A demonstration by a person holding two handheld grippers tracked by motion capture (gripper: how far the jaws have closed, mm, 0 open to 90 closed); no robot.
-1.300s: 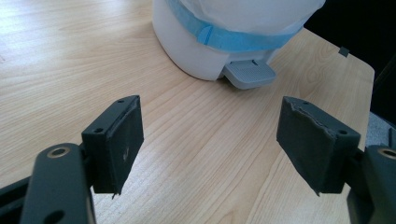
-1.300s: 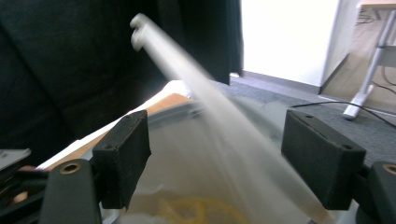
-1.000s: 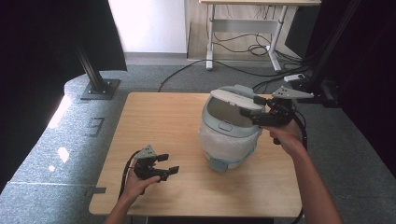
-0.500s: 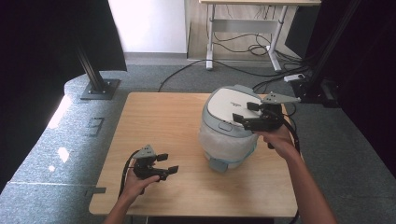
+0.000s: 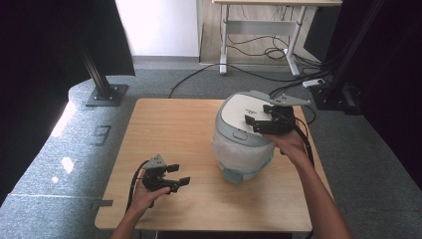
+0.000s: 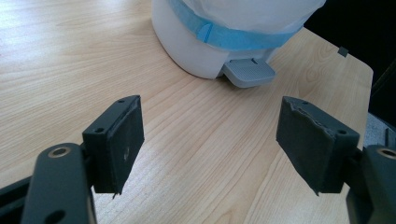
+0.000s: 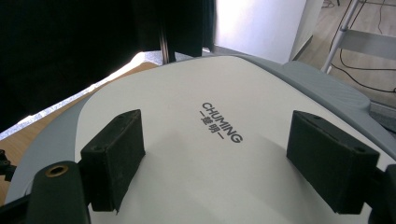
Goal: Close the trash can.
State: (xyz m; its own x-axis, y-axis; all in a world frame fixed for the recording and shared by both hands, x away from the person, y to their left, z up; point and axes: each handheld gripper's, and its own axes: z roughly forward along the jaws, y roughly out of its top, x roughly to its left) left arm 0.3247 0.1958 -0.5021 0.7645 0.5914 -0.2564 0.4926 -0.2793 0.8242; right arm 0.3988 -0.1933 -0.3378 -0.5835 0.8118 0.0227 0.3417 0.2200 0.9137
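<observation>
Where seen, bin [image 5: 242, 144] upright, pedal [image 6: 248, 73] seemingly facing person.

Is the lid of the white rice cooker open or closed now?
Closed. The lid lies flat on the rice cooker body with no gap at its rim, and the right gripper is above it with jaws open.

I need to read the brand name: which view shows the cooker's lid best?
The right gripper view: the rice cooker lid lies close, its CHUMING lettering legible. The high view shows the whole lid, small. The left gripper view shows the cooker's base.
</observation>
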